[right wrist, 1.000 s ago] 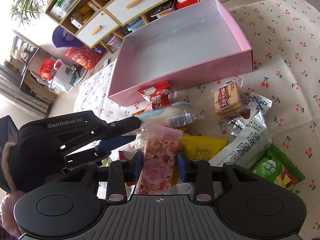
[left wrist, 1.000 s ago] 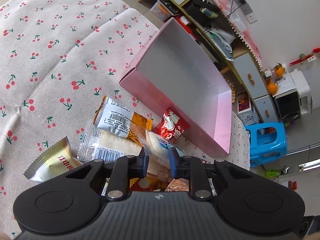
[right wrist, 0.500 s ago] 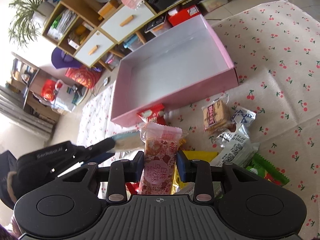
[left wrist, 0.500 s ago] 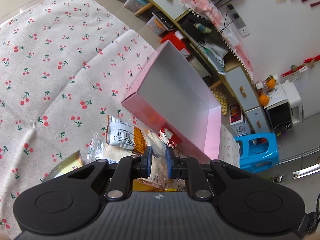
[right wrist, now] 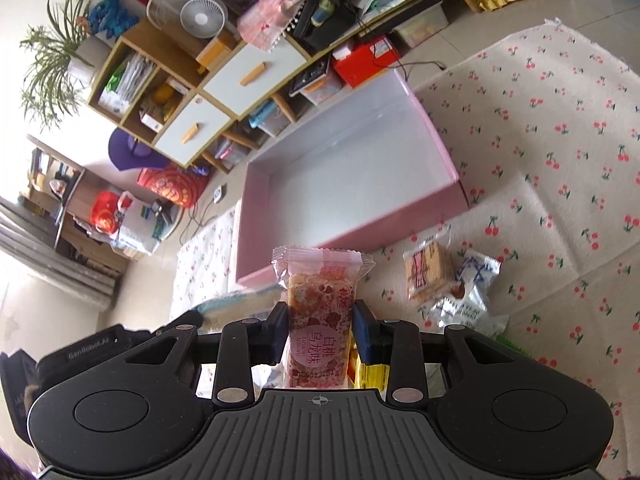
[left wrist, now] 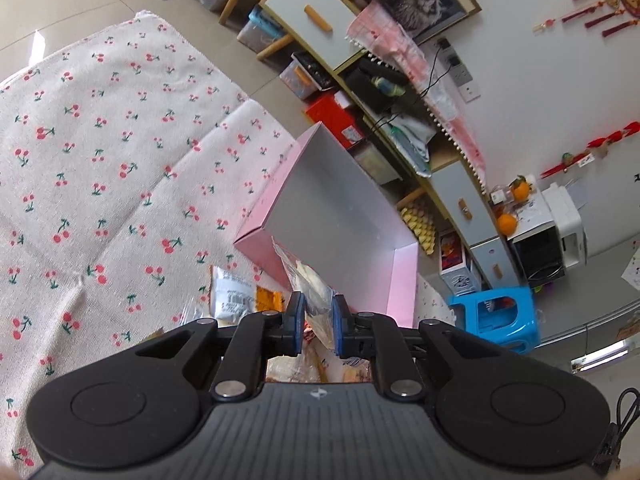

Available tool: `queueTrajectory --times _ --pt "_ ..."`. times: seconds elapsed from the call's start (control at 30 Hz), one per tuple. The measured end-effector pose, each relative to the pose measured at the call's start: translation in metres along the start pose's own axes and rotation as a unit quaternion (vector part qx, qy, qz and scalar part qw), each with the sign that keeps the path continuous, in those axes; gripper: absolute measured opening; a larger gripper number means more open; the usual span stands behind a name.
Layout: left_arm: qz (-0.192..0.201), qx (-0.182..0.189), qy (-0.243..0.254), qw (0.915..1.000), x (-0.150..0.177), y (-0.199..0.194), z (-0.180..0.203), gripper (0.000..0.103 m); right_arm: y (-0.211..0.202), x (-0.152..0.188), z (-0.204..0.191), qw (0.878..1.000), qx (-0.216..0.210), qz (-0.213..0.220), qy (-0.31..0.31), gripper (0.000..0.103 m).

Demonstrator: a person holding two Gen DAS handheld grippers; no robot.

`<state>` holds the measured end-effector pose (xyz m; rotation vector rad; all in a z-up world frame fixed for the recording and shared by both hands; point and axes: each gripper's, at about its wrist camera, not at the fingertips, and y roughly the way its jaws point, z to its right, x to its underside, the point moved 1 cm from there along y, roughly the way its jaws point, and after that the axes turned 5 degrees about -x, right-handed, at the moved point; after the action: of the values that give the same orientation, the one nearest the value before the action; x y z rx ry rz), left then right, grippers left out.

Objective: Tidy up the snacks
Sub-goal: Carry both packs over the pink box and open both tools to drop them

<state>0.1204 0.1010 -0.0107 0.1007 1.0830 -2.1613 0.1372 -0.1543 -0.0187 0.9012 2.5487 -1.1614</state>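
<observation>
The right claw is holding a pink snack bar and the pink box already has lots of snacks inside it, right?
Not quite. The right claw does hold the pink snack bar, but the pink box has no snacks in it: the right wrist view shows only its bare pale floor. The other snacks lie outside on the cherry cloth.

hidden: snack pile (left wrist: 240,300) partly behind left gripper body | blurred: green packet (right wrist: 516,344) cut off
</observation>
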Motion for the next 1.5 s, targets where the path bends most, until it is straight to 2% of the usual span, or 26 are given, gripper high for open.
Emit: queueTrajectory --times 0.27,0.43,0.63,0.83,1.17,1.2,1.27,1.33,1.4,1.43,1.47,1.5 --pt "0.049 0.017 0.032 0.9982 -0.015 0.003 0.025 0.012 -0.005 -0.034 0.004 0.999 -0.01 0.04 0.022 0.032" --pt "0.079 0.01 0.049 0.9956 -0.025 0.022 0.034 0.012 0.003 -0.054 0.007 0.997 -0.016 0.064 0.031 0.033" --pt "0.119 -0.008 0.08 0.9896 -0.022 0.044 0.034 0.012 0.017 -0.078 0.017 0.994 -0.008 0.112 0.02 0.032" --pt "0.127 -0.048 0.156 0.9784 -0.014 0.062 0.05 0.013 0.036 -0.092 0.035 0.992 0.019 0.122 0.016 0.033" --pt "0.11 -0.089 0.178 0.9737 -0.007 0.073 0.045 0.014 0.058 -0.088 0.042 0.995 0.035 0.093 0.009 0.033" --pt "0.111 -0.093 0.178 0.9732 -0.006 0.073 0.045 0.016 0.059 -0.087 0.043 0.995 0.036 0.09 0.009 0.034" --pt "0.115 -0.098 0.18 0.972 -0.005 0.07 0.045 0.027 0.06 -0.086 0.042 0.996 0.038 0.086 0.009 0.036" --pt "0.115 -0.101 0.184 0.971 -0.003 0.069 0.046 0.032 0.06 -0.085 0.042 0.996 0.043 0.082 0.01 0.037" --pt "0.114 -0.106 0.187 0.9701 -0.002 0.069 0.047 0.041 0.059 -0.085 0.042 0.996 0.041 0.081 0.014 0.048" --pt "0.114 -0.108 0.187 0.9696 -0.002 0.068 0.048 0.047 0.058 -0.084 0.042 0.996 0.04 0.082 0.017 0.059" --pt "0.115 -0.113 0.187 0.9691 -0.003 0.068 0.049 0.053 0.057 -0.084 0.042 0.996 0.039 0.083 0.018 0.065" --pt "0.115 -0.115 0.187 0.9688 -0.003 0.068 0.05 0.057 0.056 -0.084 0.042 0.996 0.039 0.085 0.017 0.067"
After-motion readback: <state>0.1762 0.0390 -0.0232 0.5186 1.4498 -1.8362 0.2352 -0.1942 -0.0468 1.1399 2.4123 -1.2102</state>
